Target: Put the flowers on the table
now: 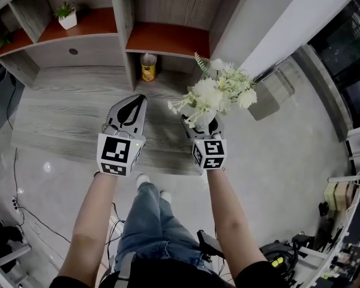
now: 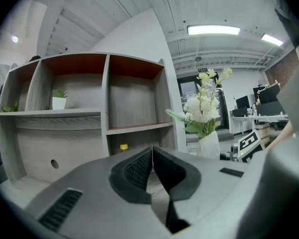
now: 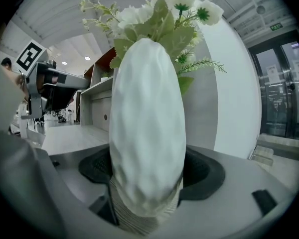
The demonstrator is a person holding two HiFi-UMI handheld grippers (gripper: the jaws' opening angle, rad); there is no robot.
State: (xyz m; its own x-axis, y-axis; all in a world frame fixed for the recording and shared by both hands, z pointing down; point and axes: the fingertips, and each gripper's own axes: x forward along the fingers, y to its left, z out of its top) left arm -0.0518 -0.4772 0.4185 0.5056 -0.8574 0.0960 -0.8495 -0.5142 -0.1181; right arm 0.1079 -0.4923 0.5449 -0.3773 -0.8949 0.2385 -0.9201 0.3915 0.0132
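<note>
A white textured vase [image 3: 147, 123] holding white flowers with green leaves [image 3: 159, 14] stands upright between the jaws of my right gripper [image 3: 147, 183], which is shut on it. In the head view the bouquet [image 1: 215, 93] hides most of the vase, and the right gripper [image 1: 203, 125] hangs over the right end of the grey wood table [image 1: 60, 116]. My left gripper [image 1: 132, 101] is to its left over the same surface, shut and empty; its pads [image 2: 139, 171] press together. The left gripper view also catches the flowers [image 2: 205, 106] to its right.
A shelf unit [image 1: 123, 38] with red-brown boards rises behind the table. A yellow can [image 1: 147, 67] stands in its lower niche and a small potted plant [image 1: 66, 15] on an upper shelf. Grey floor, cables [image 1: 24, 212] and equipment [image 1: 288, 254] surround the person's legs.
</note>
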